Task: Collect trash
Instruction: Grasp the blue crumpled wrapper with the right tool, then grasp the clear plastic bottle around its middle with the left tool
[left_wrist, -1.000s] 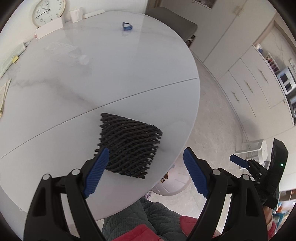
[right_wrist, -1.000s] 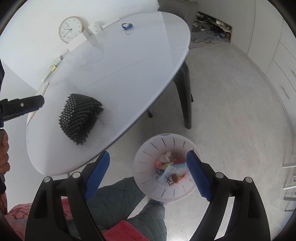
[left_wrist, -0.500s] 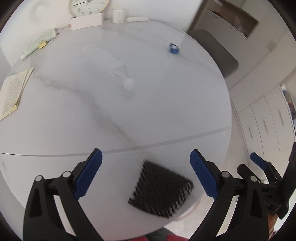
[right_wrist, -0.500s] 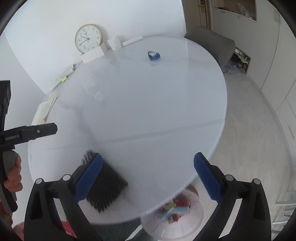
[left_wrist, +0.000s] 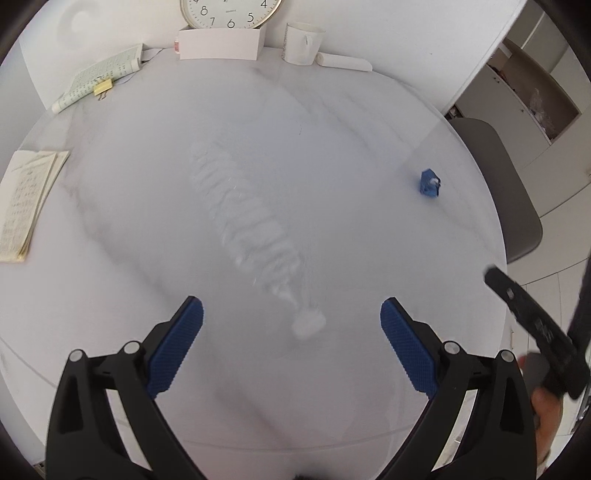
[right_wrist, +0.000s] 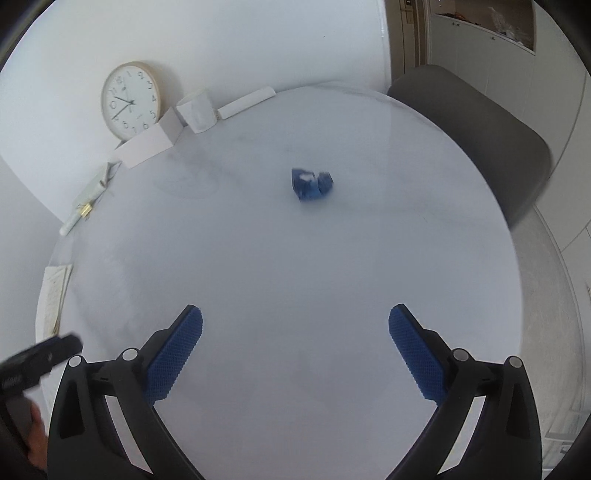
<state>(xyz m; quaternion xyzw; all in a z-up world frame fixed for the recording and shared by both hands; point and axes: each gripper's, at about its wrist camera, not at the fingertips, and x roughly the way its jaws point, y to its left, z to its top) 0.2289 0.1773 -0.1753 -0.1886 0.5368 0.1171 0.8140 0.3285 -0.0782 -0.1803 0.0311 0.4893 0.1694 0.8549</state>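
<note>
A clear empty plastic bottle (left_wrist: 251, 229) lies on the round white table (left_wrist: 110, 295), its white cap (left_wrist: 309, 325) pointing toward me. My left gripper (left_wrist: 291, 343) is open and empty, its jaws either side of the cap end, just short of it. A crumpled blue wrapper (left_wrist: 429, 183) lies farther right; in the right wrist view the blue wrapper (right_wrist: 311, 183) sits mid-table ahead. My right gripper (right_wrist: 295, 347) is open and empty above the table, well short of the wrapper. Both views are motion-blurred.
Along the wall stand a clock (left_wrist: 231, 11), a white box (left_wrist: 219, 44), a white mug (left_wrist: 303, 42) and a booklet with a clip (left_wrist: 96, 83). Papers (left_wrist: 26, 203) lie at the left edge. A grey chair (right_wrist: 472, 136) stands at the far right.
Both grippers have swung forward over the table. The black mesh netting and the floor bin have dropped out of view. The bottle and blue wrapper are now closer.
</note>
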